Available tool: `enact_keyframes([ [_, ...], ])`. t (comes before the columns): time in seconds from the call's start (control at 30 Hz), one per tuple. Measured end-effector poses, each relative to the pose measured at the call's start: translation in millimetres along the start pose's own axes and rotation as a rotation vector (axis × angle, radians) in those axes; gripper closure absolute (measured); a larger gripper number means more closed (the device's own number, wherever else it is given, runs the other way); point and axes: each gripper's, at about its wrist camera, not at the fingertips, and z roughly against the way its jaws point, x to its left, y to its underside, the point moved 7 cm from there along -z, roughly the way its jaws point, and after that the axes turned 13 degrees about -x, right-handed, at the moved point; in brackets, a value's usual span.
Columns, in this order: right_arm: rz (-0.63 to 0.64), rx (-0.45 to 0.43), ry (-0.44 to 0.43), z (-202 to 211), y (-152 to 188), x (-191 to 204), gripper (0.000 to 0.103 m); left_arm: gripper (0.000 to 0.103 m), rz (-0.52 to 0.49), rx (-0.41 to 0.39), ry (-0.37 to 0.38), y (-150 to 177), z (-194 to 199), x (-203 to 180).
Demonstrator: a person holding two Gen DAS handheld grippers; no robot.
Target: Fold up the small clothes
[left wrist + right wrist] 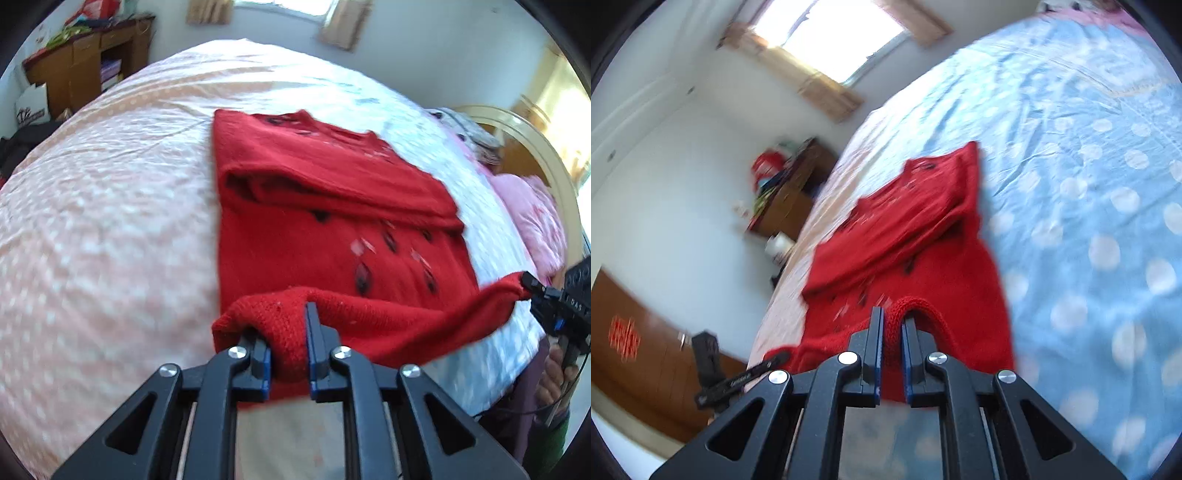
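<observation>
**Both grippers have the hem; the collar lies straight ahead**

The red sweater (332, 206) lies flat on the bed (110, 221), roughly along the seam where the peach half of the cover meets the blue half, nearer the bed's near edge than its far one. Its long axis runs away from both grippers: the hem is the near end, the collar the far end, and a sleeve is already folded across the middle of the body. The fold, as I judge it, has to carry the near edge forward along that axis toward the collar.

The left gripper (288, 332) has its jaws drawn narrow on a bunched corner of the hem, the knit swelling between the two fingers. The right gripper (892, 325) is pinched nearly closed on the other hem corner, a loop of ribbed edge standing up between its pads. In the left wrist view the right gripper appears at the right edge with the hem stretched across to it, lifted clear of the cover. Both hands sit about equally near the garment, one at each corner, so neither leads.
</observation>
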Motion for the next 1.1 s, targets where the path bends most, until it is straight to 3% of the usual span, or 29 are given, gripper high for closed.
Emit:
enact_keyframes([
  [0.13,-0.042,0.040,0.088,-33.1,3.2,-31.9,0.093,0.073,-0.006,0.029,-0.030,-4.2,-25.5,10.9],
  [0.2,-0.056,0.050,0.078,-36.6,6.6,-37.7,0.081,0.062,-0.005,0.043,-0.013,-5.9,-25.4,10.7],
  [0.23,-0.062,0.031,0.066,-34.9,4.8,-39.1,0.076,0.052,0.002,0.042,0.011,-8.0,-19.6,13.0],
  [0.27,-0.068,0.009,0.055,-31.5,2.9,-38.8,0.065,0.034,0.002,0.028,0.010,-12.8,-16.4,13.9],
  [0.3,-0.078,-0.030,0.036,-23.5,-1.6,-38.0,0.052,0.025,-0.003,-0.010,-0.006,-19.5,-9.4,16.6],
  [0.33,-0.082,-0.058,0.025,-20.3,-6.5,-38.3,0.047,0.015,-0.013,-0.073,-0.029,-27.0,3.6,23.4],
  [0.37,-0.082,-0.090,0.017,-13.4,-11.4,-37.1,0.045,0.011,-0.020,-0.123,-0.042,-32.6,12.0,28.6],
  [0.4,-0.074,-0.120,0.016,-5.5,-14.6,-34.6,0.045,0.011,-0.024,-0.185,-0.053,-38.1,24.6,35.6],
  [0.47,-0.033,-0.175,0.032,10.5,-16.9,-26.9,0.045,0.010,-0.032,-0.226,-0.068,-37.8,36.2,46.6],
  [0.53,0.026,-0.210,0.070,22.2,-12.7,-18.4,0.045,0.010,-0.080,-0.228,-0.089,-31.1,35.2,51.3],
  [0.7,0.115,-0.195,0.143,29.8,8.5,-8.0,0.045,0.015,-0.156,-0.196,-0.099,-21.3,7.1,41.6],
  [0.93,0.156,-0.173,0.158,26.5,22.0,-4.0,0.045,0.046,-0.205,-0.230,-0.051,-28.7,-22.7,6.4],
  [1.1,0.187,-0.174,0.174,28.1,21.9,-1.8,0.045,0.053,-0.200,-0.159,-0.106,-23.4,-45.4,8.9],
])
